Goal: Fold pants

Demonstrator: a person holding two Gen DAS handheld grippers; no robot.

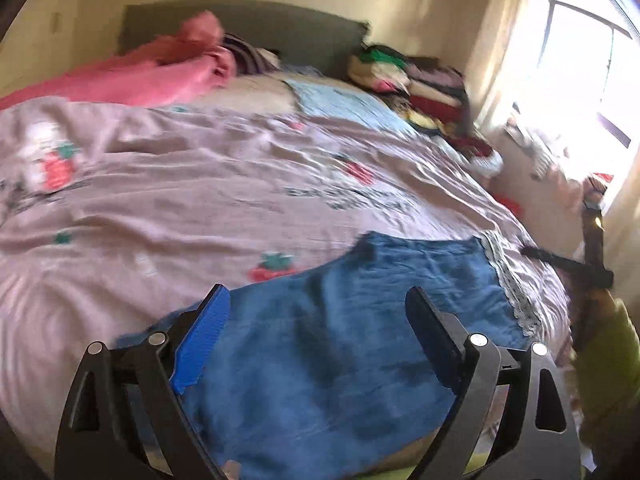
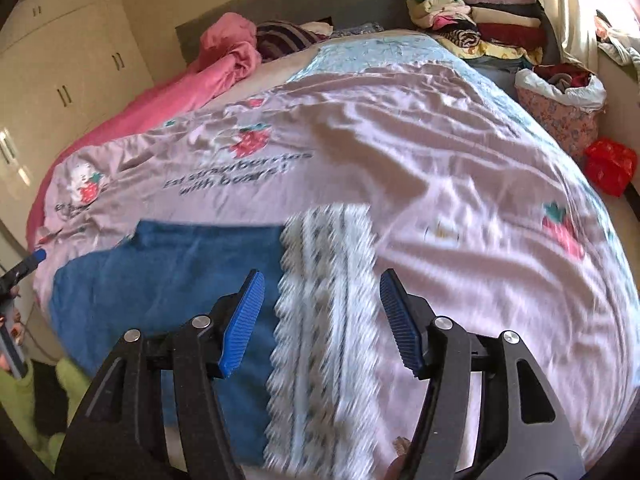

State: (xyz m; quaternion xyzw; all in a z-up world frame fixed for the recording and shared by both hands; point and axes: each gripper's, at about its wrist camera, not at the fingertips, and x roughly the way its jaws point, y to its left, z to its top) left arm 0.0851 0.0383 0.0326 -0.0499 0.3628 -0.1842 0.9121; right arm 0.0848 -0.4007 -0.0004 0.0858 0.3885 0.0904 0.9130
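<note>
My left gripper (image 1: 318,306) hangs over the blue, soft-looking pants (image 1: 340,344) with its jaws spread wide and nothing between them. The blue ribbed pad on its left finger (image 1: 202,346) faces me; the right finger's pad is turned away and shows only dark. My right gripper (image 2: 322,292) is just as wide open and empty, poised above the white patterned band with a scalloped lace edge (image 2: 320,320) that runs along one side of the blue cloth.

The pants lie spread flat at the near edge of the bed, on a pale mauve satin bedspread printed with strawberries and dark lettering (image 2: 440,152). Their near part is hidden behind my gripper frames and cut off at the bottom of both views, so I cannot tell how far they hang over the edge. Both views are smeared, the left wrist one most; the band's pattern and the cloth's weave are hard to make out.

Further back lie a crumpled pink blanket (image 2: 224,64) and a stack of folded clothes in mixed colours (image 2: 480,28) against the grey headboard (image 1: 256,28). Beside the bed stand a flowered fabric basket with a white liner (image 2: 560,108) and a red plastic bag (image 2: 610,166). The window (image 1: 580,72) is blown out with glare.
</note>
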